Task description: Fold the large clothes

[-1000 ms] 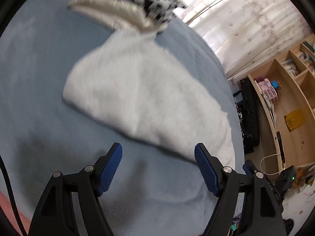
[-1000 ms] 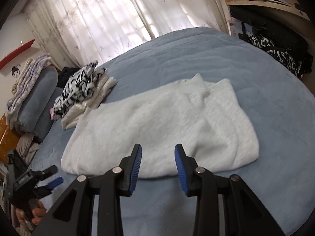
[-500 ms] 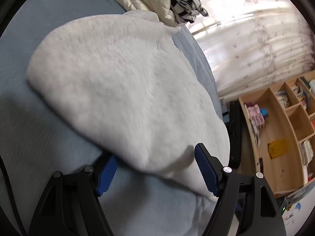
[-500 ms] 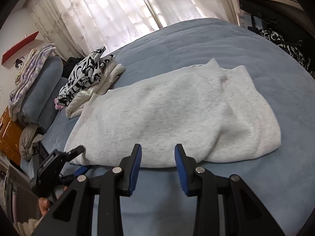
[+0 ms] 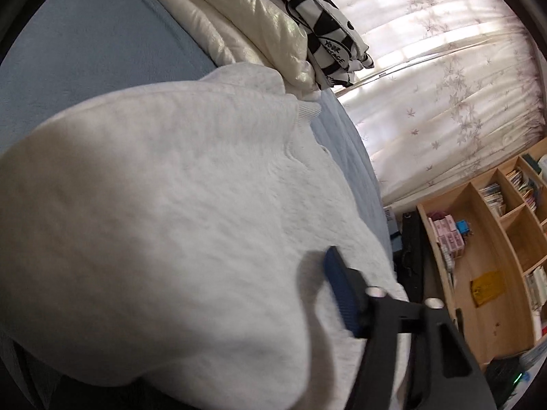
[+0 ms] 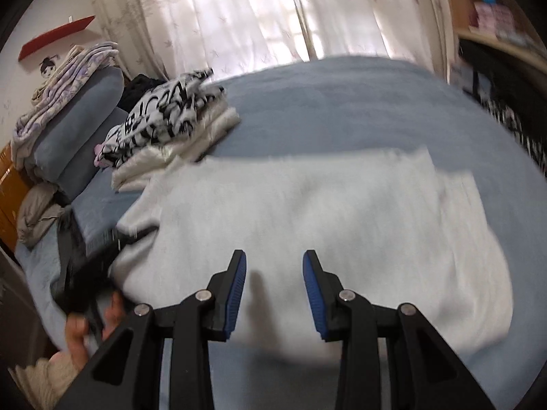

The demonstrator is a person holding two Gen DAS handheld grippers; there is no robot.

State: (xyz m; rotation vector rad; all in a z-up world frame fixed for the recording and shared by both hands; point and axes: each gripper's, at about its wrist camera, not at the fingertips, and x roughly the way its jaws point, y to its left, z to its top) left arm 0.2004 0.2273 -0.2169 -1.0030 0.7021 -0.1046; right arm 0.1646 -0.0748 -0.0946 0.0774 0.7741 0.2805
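Bed (image 6: 342, 102), blue cover: white fleece garment (image 6: 307, 212) lies partly folded, directly ahead of both grippers, final folds left. Folded pile (image 6: 171, 126) sits beyond it, done. Left hand-held gripper (image 5: 239, 324) closing over the garment's near edge; right hand-held gripper (image 6: 273, 294) narrow, closing, nothing yet pinched.

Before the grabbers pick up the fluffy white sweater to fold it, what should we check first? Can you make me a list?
1. White sweater lying flat on the blue bed: ok.
2. Left gripper around the sweater's edge: ok, jaws closing with the edge between them.
3. Left grip firm: cannot tell, one finger is hidden under the fabric.
4. Right gripper over the near edge: ok, jaws closing, nothing between them yet.
5. Folded pile clear of the sweater: not ok, its corner reaches the pile.
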